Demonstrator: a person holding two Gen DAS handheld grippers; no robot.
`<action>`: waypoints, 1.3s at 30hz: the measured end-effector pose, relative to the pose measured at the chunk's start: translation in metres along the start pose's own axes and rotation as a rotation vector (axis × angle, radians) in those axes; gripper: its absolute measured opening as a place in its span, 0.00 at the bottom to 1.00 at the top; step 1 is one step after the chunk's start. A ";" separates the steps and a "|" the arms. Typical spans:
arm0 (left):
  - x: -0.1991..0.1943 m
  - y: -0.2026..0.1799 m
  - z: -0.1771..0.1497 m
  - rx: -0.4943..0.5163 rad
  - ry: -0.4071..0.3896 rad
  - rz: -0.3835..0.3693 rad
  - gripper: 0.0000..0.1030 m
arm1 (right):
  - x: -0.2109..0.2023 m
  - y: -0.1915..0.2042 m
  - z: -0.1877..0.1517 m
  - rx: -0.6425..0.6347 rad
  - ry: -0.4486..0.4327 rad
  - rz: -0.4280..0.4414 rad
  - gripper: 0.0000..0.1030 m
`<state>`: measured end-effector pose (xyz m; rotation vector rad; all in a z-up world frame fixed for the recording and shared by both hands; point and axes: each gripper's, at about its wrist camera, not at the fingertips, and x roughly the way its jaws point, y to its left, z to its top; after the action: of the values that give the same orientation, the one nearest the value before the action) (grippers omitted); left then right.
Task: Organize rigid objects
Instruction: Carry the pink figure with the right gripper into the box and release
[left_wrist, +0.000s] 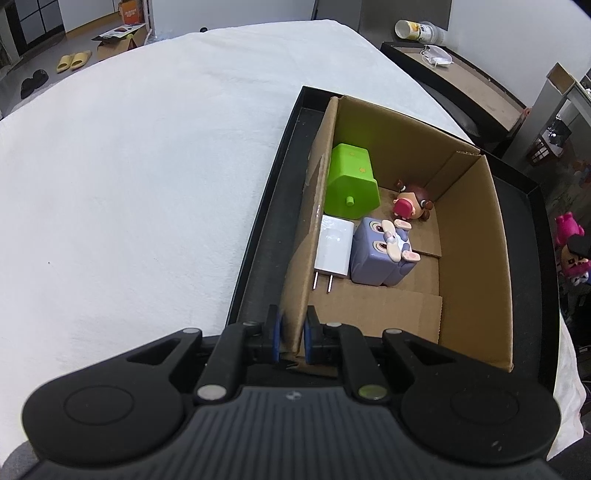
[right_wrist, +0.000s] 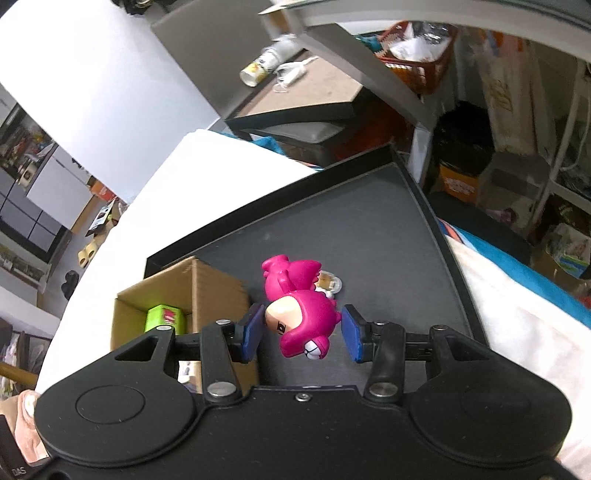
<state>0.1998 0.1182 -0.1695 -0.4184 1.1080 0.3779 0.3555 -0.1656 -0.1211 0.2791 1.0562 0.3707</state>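
My left gripper (left_wrist: 291, 334) is shut on the near left wall of a cardboard box (left_wrist: 476, 254) that sits in a black tray (left_wrist: 269, 206). In the box lie a green block (left_wrist: 351, 184), a white charger (left_wrist: 332, 247), a purple cube toy (left_wrist: 380, 251) and a small doll figure (left_wrist: 412, 201). In the right wrist view my right gripper (right_wrist: 303, 334) is open around a pink figure (right_wrist: 301, 304) that lies on the black tray (right_wrist: 369, 229); the pads do not touch it. The box (right_wrist: 192, 288) is to its left.
The tray rests on a white cloth (left_wrist: 140, 166). A small clear-wrapped item (right_wrist: 328, 282) lies behind the pink figure. A dark side table (left_wrist: 461, 81) with a cup and a mask stands beyond. Shelves and clutter fill the right side.
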 end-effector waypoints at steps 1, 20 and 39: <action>0.000 0.000 0.000 0.002 -0.001 0.000 0.11 | 0.000 0.004 0.000 -0.002 0.001 0.001 0.43; 0.000 0.009 0.000 -0.022 0.003 -0.051 0.12 | 0.008 0.078 -0.006 -0.096 0.037 0.047 0.43; 0.001 0.018 0.002 -0.028 0.009 -0.097 0.13 | 0.028 0.120 -0.019 -0.128 0.062 0.037 0.46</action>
<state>0.1927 0.1343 -0.1718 -0.4978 1.0880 0.3065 0.3321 -0.0446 -0.1046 0.1743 1.0840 0.4811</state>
